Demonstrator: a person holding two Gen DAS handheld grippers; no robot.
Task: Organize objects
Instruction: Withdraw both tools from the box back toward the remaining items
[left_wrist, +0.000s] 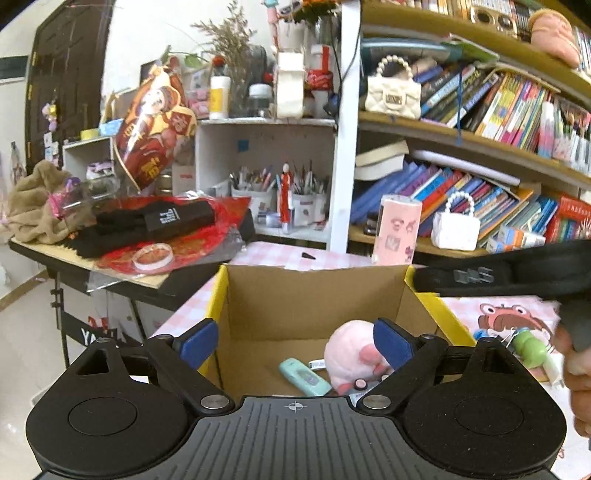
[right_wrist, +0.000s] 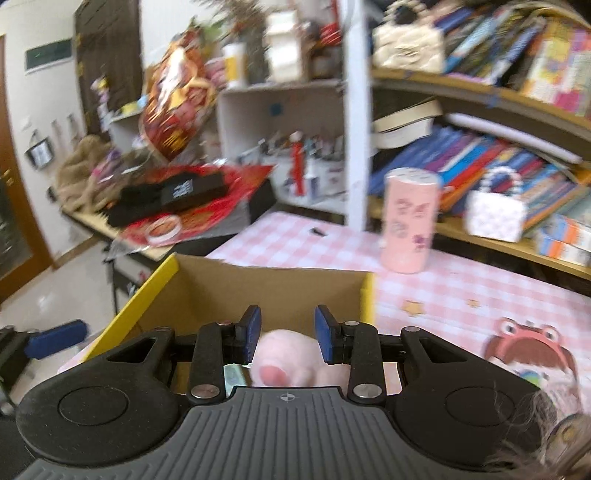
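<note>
1. Two grippers are held over one open cardboard box (left_wrist: 314, 295), which is taken as the landmark; it stands on a pink checked cloth (right_wrist: 461, 288).
2. Left gripper (left_wrist: 295, 341): its blue-padded fingers (left_wrist: 201, 341) are spread wide over the box, one at the left wall, the other above the inside, and nothing is held between them.
3. Right gripper (right_wrist: 288, 334): its fingers (right_wrist: 253, 328) are parted above the near part of the box with nothing clamped; this view is blurred.
4. Inside the box, at the right near corner, a pink plush (left_wrist: 354, 354) is seen lying on the floor.
5. Just left of the plush, still inside the box, a mint-green device (left_wrist: 304, 376) lies flat.
6. Behind the box, to its right, a pink can (right_wrist: 410, 221) stands upright on the cloth.
7. Right of the box, a picture book (left_wrist: 509, 321) with a red crab-like figure lies on the cloth, with a small green toy (left_wrist: 532, 349) on it.
8. Left of the box, a side table (left_wrist: 44, 254) is piled with red and black items.
9. Behind the box, shelves of books (left_wrist: 480, 99) are seen.
</note>
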